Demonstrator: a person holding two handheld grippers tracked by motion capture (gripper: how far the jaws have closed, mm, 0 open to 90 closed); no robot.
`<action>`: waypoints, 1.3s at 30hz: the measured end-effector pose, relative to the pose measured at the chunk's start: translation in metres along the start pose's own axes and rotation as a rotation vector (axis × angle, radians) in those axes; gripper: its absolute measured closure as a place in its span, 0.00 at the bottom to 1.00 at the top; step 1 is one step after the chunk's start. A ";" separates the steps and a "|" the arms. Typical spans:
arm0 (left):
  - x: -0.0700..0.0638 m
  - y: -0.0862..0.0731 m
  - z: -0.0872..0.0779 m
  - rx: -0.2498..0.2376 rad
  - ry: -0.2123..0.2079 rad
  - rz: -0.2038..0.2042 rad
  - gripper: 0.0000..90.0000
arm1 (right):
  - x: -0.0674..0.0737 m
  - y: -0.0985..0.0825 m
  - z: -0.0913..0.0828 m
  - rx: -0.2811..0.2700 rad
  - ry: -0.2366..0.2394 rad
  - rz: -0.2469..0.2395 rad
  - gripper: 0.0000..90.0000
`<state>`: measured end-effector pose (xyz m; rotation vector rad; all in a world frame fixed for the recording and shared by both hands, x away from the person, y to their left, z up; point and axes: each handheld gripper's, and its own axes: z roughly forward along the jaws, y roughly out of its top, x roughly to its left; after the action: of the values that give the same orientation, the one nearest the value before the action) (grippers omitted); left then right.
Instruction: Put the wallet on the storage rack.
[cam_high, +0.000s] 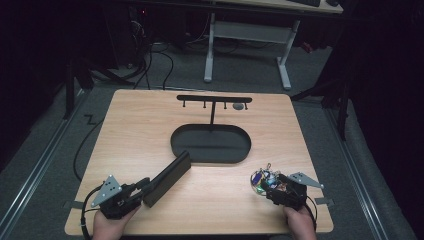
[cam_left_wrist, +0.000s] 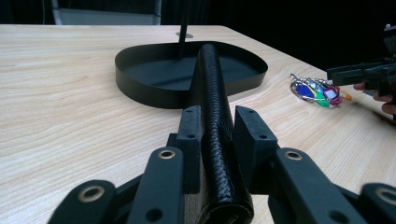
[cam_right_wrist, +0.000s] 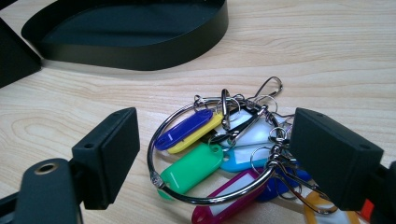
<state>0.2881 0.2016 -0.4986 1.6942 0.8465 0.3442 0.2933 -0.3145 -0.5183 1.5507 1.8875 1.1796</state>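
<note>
A black leather wallet (cam_high: 167, 178) (cam_left_wrist: 212, 93) stands on its long edge on the table, its far end at the rim of the black oval tray (cam_high: 210, 159) (cam_left_wrist: 140, 88). My left gripper (cam_high: 145, 192) (cam_left_wrist: 217, 135) straddles its near end; the left pad lies against it and a thin gap shows at the right pad. A bunch of keys with coloured tags on a metal ring (cam_high: 262, 179) (cam_right_wrist: 205, 163) (cam_left_wrist: 317, 91) lies at the front right. My right gripper (cam_high: 272, 187) (cam_right_wrist: 215, 154) is open, one pad on each side of the ring.
A black stand with a hook bar (cam_high: 214, 98) rises from the tray's back; a small grey disc (cam_high: 238, 106) lies beside it. The table's front edge runs just under both hands. Cables (cam_high: 82, 150) and a desk frame (cam_high: 250, 45) stand on the floor beyond.
</note>
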 end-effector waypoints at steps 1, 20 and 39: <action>0.000 -0.001 0.001 0.022 0.001 0.011 0.77 | 0.000 0.000 0.000 0.000 0.001 0.001 0.18; -0.017 -0.002 0.012 0.147 0.082 0.146 0.56 | 0.002 0.005 0.001 -0.017 0.052 0.017 0.20; -0.030 0.044 0.038 0.424 0.143 0.257 0.60 | 0.017 -0.003 -0.009 0.008 0.121 -0.138 0.20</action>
<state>0.3065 0.1504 -0.4629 2.2040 0.8468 0.4901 0.2800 -0.3018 -0.5127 1.3554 2.0429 1.2304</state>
